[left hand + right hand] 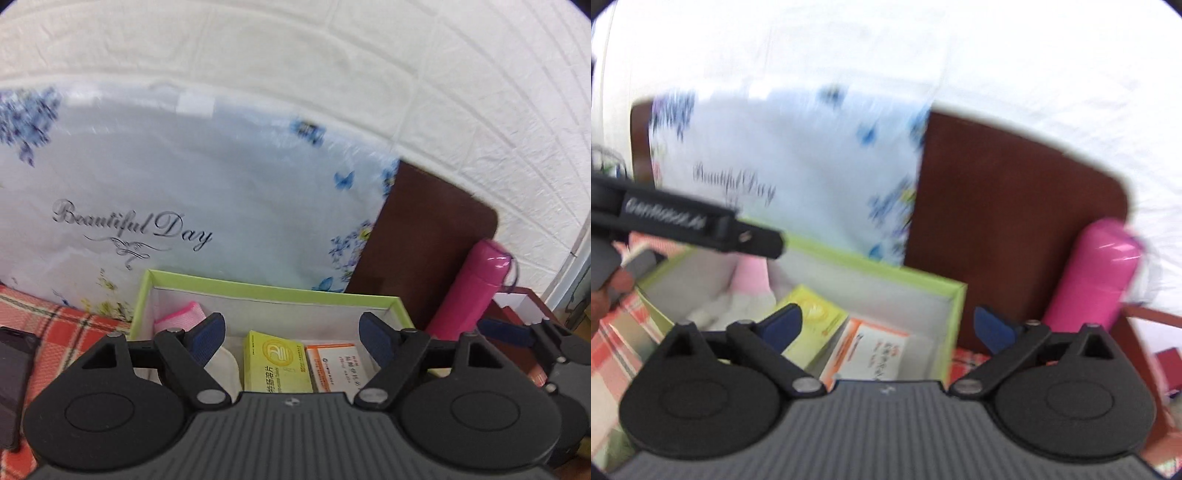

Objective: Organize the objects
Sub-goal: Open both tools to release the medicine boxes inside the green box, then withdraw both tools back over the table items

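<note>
A green-rimmed open box stands on the checked cloth; it also shows in the right wrist view. Inside lie a yellow medicine box, an orange-and-white medicine box, a pink cloth and a white item. The yellow box and the orange box show in the right wrist view too. My left gripper is open and empty above the box's near side. My right gripper is open and empty over the box's right part. The left gripper's body crosses that view at the left.
A pink bottle leans against a brown headboard to the right of the box. A floral bag reading "Beautiful Day" stands behind it. A dark phone lies on the red checked cloth at the left.
</note>
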### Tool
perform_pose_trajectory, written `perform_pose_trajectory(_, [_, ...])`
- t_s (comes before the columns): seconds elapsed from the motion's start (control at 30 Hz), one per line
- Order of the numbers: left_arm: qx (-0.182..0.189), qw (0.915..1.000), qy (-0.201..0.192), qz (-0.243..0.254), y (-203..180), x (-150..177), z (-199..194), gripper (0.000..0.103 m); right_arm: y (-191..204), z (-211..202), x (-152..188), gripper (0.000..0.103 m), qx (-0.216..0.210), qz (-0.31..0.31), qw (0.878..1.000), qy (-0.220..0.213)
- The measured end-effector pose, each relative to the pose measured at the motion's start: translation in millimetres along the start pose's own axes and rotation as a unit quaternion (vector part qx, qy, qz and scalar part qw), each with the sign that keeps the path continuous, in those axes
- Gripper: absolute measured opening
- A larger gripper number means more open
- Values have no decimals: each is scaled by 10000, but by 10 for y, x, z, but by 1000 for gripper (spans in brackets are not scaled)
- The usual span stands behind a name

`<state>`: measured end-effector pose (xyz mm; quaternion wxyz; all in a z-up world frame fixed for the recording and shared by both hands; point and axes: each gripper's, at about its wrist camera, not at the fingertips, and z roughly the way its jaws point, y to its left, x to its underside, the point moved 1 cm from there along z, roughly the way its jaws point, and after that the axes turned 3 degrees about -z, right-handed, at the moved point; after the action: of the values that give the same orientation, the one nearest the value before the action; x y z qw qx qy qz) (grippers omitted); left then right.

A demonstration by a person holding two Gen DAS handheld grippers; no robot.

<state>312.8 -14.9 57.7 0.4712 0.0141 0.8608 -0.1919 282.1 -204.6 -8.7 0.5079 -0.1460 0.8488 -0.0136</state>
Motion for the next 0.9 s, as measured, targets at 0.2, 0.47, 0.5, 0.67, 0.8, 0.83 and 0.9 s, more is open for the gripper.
perform_pose_trajectory(0.2, [-314, 9991, 17, 284, -218, 361, -601, 84, -38, -796, 269, 103, 150, 409, 9986, -306])
perform_pose_trajectory(0.47, [-495, 9978, 185, 410, -383, 1073, -1043, 84, 121, -1564, 882, 103, 249, 837, 9957, -324])
perform_pose_trajectory(0.5, [-538, 9975, 197, 407, -397, 1139, -1072, 84, 143, -1610, 959, 103, 269, 896, 9951, -309])
perform_pose_trajectory(0.67, [-581, 9967, 439, 349, -394, 1434, -1154, 84, 274, -1782, 1283, 103, 517, 959, 9939, -169])
perform_pose_trajectory(0.8, [-651, 9961, 572, 176, -283, 1629, -1239, 84, 376, -1895, 1463, 103, 672, 954, 9931, -95])
perform_pose_trajectory(0.83, [-658, 9959, 606, 119, -238, 1689, -1270, 84, 405, -1912, 1508, 103, 691, 956, 9930, -86])
perform_pose_trajectory(0.9, [-648, 9955, 692, 33, -142, 1789, -1316, 84, 483, -1917, 1605, 103, 701, 917, 9933, -21])
